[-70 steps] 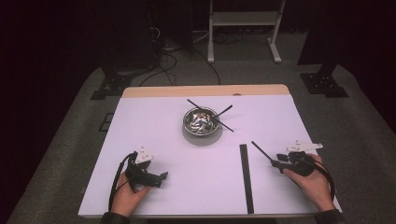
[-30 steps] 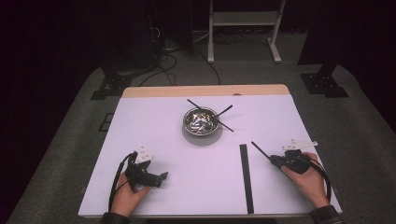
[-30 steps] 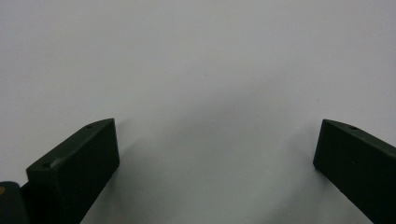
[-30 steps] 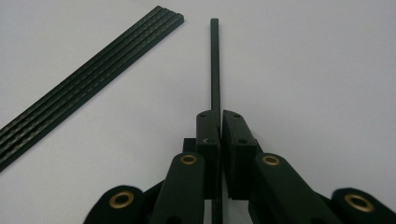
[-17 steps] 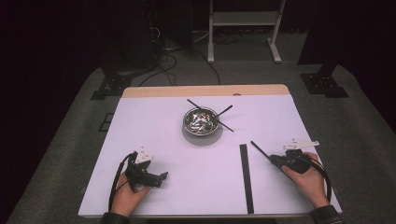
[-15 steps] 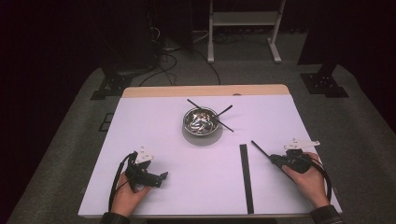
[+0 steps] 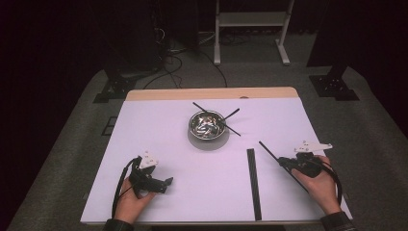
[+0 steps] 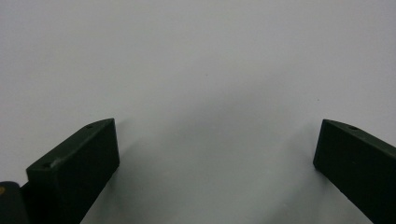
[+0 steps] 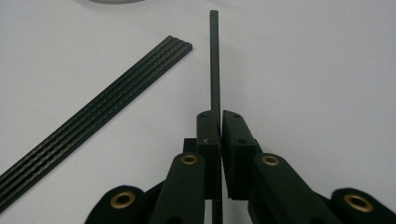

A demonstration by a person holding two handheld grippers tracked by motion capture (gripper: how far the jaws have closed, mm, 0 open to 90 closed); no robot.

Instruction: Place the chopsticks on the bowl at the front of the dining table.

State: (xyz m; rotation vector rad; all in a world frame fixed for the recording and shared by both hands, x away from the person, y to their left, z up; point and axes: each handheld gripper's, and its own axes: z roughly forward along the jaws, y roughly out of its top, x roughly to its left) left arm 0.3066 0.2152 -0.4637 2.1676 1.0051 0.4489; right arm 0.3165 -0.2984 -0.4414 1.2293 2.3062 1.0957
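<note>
Right claw (image 9: pixel 219 122) is clamped on one black chopstick (image 9: pixel 214 60), held over the surface (image 7: pixel 192 202) at about four o'clock from the bowl (image 7: pixel 207 124). Left claw (image 8: pixel 215 154) gapes empty. Four sticks (image 9: pixel 93 114) lie laid side by side; three more (image 7: pixel 231 115) at the bowl seemingly remain.

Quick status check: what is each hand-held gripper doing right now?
Left hand-held gripper: open, nothing between its jaws, over the bare white table.
Right hand-held gripper: shut on a thin black stick.
</note>
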